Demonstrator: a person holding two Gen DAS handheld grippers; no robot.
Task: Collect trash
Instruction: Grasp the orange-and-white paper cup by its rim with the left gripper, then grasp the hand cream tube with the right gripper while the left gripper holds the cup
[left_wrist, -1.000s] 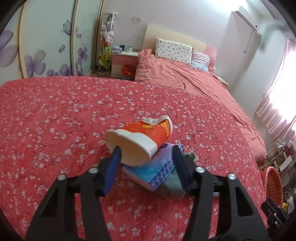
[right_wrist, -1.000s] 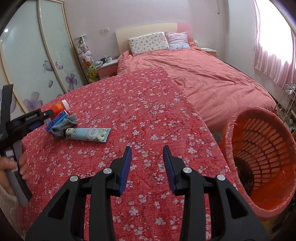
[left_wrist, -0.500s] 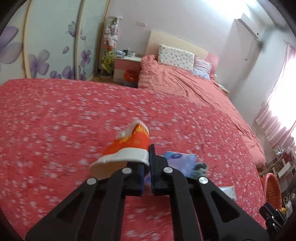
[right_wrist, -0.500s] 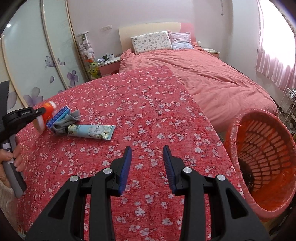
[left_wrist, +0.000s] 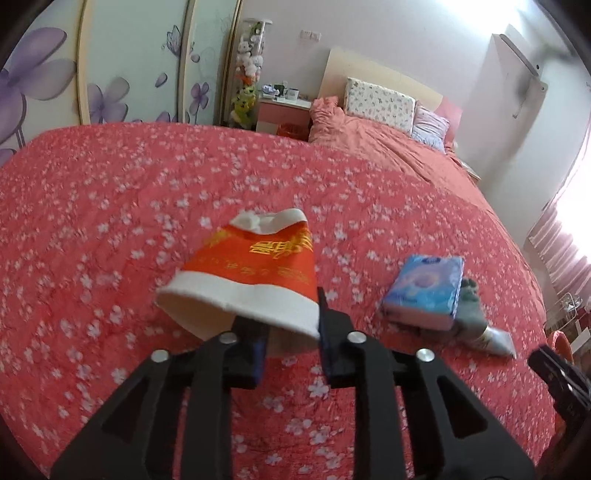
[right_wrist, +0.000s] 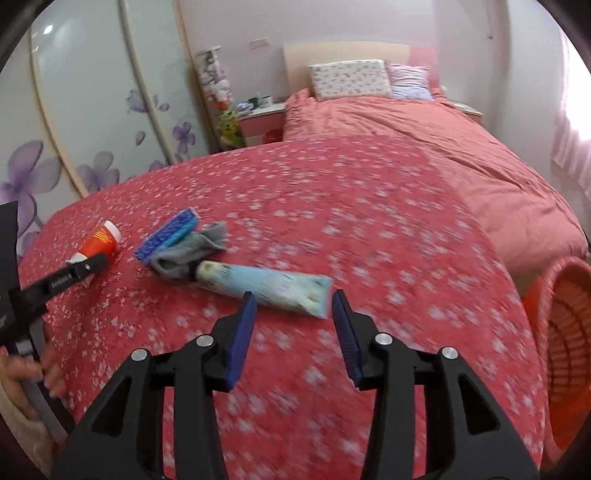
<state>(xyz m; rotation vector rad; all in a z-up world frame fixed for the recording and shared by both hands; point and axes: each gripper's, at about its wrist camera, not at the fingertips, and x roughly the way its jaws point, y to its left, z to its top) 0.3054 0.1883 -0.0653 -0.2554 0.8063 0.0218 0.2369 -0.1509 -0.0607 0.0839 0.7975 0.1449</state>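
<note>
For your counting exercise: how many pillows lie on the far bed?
2. A floral white pillow leans against the headboard, and a striped pillow sits beside it, toward the window side. Others could be hidden under the bedding.

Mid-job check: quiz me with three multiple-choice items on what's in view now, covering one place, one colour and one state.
1. Where is the orange basket?
A. On the bedspread among the items
B. Off the right edge of the bedspread
C. By the nightstand

2. What colour is the body of the crushed paper cup?
A. Green
B. Blue
C. Orange

3. How does the right tool stand?
A. Open, pressing on nothing
B. Shut on the tube
C. Shut on the sock

Key:
1 B: the right wrist view shows it beyond the bedspread's right edge.
2 C: orange with a white rim.
3 A: its jaws have just been opening. The end of the tube lies at the gap between the tips, and the pads are clear of it.
</note>
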